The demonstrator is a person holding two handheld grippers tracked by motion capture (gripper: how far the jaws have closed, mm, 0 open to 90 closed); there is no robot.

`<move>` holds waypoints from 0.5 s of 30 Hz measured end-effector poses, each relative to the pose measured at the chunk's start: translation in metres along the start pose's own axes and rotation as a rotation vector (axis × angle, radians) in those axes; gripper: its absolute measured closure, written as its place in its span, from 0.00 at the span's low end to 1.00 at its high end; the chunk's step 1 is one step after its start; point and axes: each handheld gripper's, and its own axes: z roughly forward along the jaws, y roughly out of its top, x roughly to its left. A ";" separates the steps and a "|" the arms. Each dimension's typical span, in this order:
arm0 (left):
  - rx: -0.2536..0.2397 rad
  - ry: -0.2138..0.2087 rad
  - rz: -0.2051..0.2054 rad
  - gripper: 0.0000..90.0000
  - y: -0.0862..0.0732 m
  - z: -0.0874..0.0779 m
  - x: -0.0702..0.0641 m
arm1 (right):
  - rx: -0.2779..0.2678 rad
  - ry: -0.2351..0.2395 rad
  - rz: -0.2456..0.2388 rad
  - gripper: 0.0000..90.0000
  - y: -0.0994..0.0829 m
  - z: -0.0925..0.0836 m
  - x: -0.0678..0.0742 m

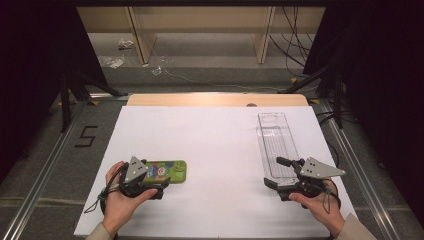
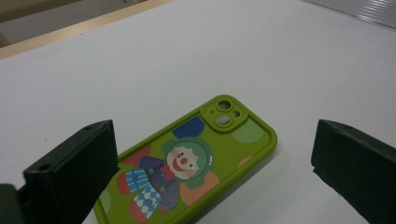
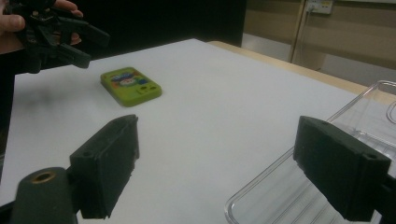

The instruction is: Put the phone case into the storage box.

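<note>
Green phone case (image 1: pixel 166 171) flat on the white surface (image 1: pixel 215 150), near the front-left corner, printed side up with a clown figure and the camera cut-out toward the surface's middle. Seen closer in the left gripper view (image 2: pixel 187 168): lying between and beyond the two black jaws, touched by neither. Seen also from the right gripper view (image 3: pixel 131 86), far off and small.

Left gripper (image 1: pixel 162 189) held in the left hand (image 1: pixel 120 200) just at the case's near-left end, jaws spread wide with nothing gripped. Hard to say from above whether a jaw tip overlaps the case's edge; probably just beside it.

Clear plastic tray (image 1: pixel 276 142) lying lengthwise along the right edge of the surface, reaching from near the far edge almost to the front. Well apart from the case.

Right gripper (image 1: pixel 274 172) held in the right hand (image 1: pixel 320 207) at the tray's near end, jaws wide, clamped on nothing. In the right gripper view, tray's near corner (image 3: pixel 280 186) sitting low between the jaws, one jaw over its rim.
</note>
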 end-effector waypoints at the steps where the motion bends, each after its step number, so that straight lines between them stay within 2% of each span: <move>1: 0.002 0.002 -0.002 0.01 0.000 0.000 0.000 | -0.001 0.001 0.000 0.17 0.000 0.000 0.000; 6: 0.001 0.011 -0.004 0.04 0.000 0.000 0.001 | -0.002 0.002 0.003 0.17 0.000 0.001 0.001; 8: -0.001 0.011 -0.008 0.08 0.000 -0.001 0.002 | 0.000 0.004 0.003 0.17 0.001 0.002 0.001; 9: 0.004 0.029 -0.014 0.12 0.000 -0.001 0.003 | -0.001 0.003 0.002 0.17 0.001 0.002 0.001; 11: 0.007 0.041 -0.016 0.24 0.001 -0.001 0.005 | -0.002 0.003 0.003 0.17 0.001 0.002 0.002; 13: 0.023 0.089 -0.035 0.39 0.004 -0.001 0.010 | -0.002 0.002 0.003 0.17 0.000 0.002 0.002; 14: 0.030 0.115 -0.040 0.39 0.006 -0.002 0.013 | -0.002 0.002 0.003 0.17 0.000 0.002 0.002; 15: 0.035 0.136 -0.041 0.61 0.008 -0.001 0.017 | -0.003 0.001 0.006 0.17 0.000 0.002 0.001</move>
